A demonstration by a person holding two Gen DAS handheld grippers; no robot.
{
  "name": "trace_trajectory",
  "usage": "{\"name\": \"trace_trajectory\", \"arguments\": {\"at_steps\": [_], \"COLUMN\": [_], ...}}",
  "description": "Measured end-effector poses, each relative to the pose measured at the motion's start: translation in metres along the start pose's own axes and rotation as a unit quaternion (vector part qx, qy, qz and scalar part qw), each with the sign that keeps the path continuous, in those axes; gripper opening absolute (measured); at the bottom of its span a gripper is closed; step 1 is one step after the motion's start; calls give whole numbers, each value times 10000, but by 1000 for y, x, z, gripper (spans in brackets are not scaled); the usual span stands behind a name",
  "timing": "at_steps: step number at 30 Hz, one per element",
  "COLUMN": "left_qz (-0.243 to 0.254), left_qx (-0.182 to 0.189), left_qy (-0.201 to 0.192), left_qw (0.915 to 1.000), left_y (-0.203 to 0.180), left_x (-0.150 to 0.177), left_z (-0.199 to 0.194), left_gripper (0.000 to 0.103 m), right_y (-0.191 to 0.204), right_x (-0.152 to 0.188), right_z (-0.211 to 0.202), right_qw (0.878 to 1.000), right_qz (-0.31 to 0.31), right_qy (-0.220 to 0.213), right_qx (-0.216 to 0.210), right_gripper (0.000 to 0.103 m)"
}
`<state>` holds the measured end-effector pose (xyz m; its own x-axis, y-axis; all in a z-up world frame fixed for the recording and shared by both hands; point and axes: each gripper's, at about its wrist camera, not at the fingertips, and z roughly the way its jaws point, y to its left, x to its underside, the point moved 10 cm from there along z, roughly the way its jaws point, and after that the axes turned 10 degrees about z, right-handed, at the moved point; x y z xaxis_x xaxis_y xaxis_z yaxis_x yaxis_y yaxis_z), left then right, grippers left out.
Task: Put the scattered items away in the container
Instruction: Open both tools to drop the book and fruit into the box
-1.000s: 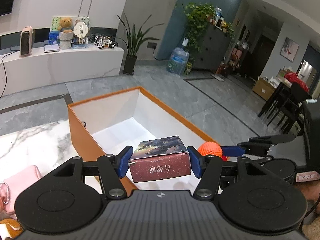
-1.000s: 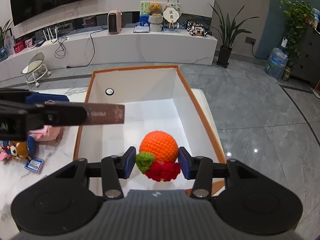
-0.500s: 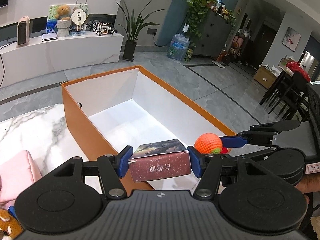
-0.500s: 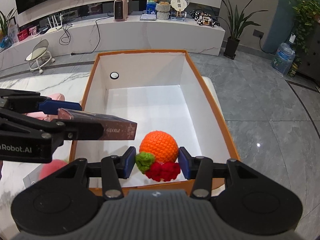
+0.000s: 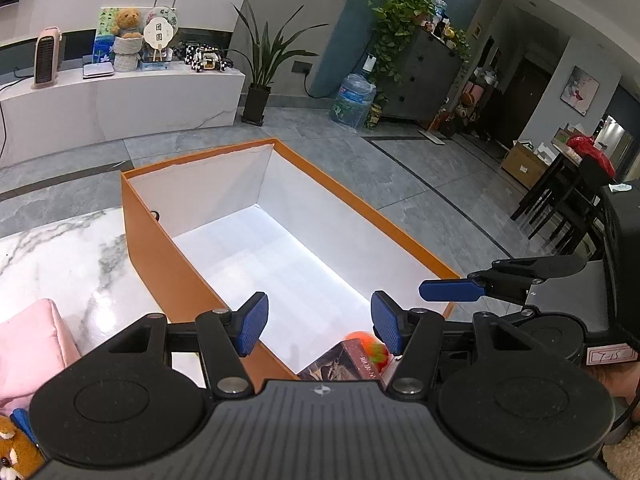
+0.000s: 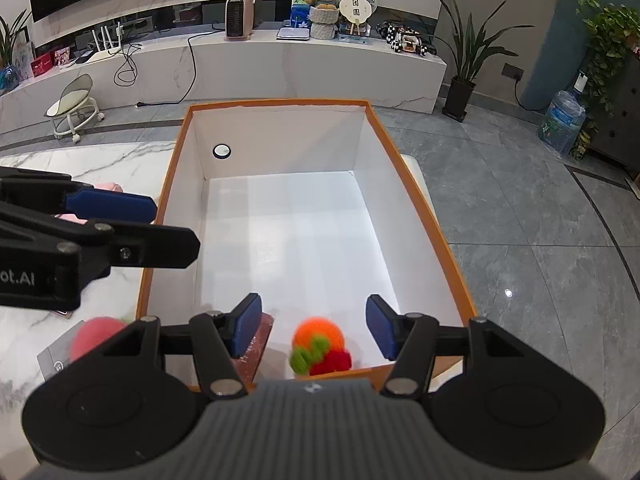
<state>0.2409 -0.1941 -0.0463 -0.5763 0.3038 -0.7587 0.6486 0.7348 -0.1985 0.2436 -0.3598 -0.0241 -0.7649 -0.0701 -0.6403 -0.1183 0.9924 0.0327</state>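
Observation:
The orange box with white inside stands on the marble table. My left gripper is open and empty over the box's near end. The dark red card box lies inside at the near end. My right gripper is open and empty above the orange crochet fruit, which is inside the box and blurred. The right gripper also shows in the left wrist view, and the left gripper in the right wrist view.
A pink pouch and a brown plush toy lie on the table left of the box. A pink ball and a grey card lie by the box's near left corner.
Both grippers opened. The dark red card box and the crochet fruit dropped out of the jaws into the near end of the box.

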Motion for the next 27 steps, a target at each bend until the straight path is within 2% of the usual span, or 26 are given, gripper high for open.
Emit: {"name": "trace_trajectory", "arguments": {"at_steps": [13, 27], "left_qz": [71, -54], "left_qx": [7, -168], "left_qy": [6, -164], "left_qw": [10000, 9997], "left_y": [-1, 22], "left_x": [4, 8], "left_z": [-6, -41], "left_gripper": [67, 67], "right_y": [3, 25], "right_x": [-4, -11], "right_z": [-2, -8], "right_qw": [10000, 9994], "right_qz": [6, -131], "right_qy": [-82, -305], "right_qx": [11, -58], "right_gripper": [61, 62]}}
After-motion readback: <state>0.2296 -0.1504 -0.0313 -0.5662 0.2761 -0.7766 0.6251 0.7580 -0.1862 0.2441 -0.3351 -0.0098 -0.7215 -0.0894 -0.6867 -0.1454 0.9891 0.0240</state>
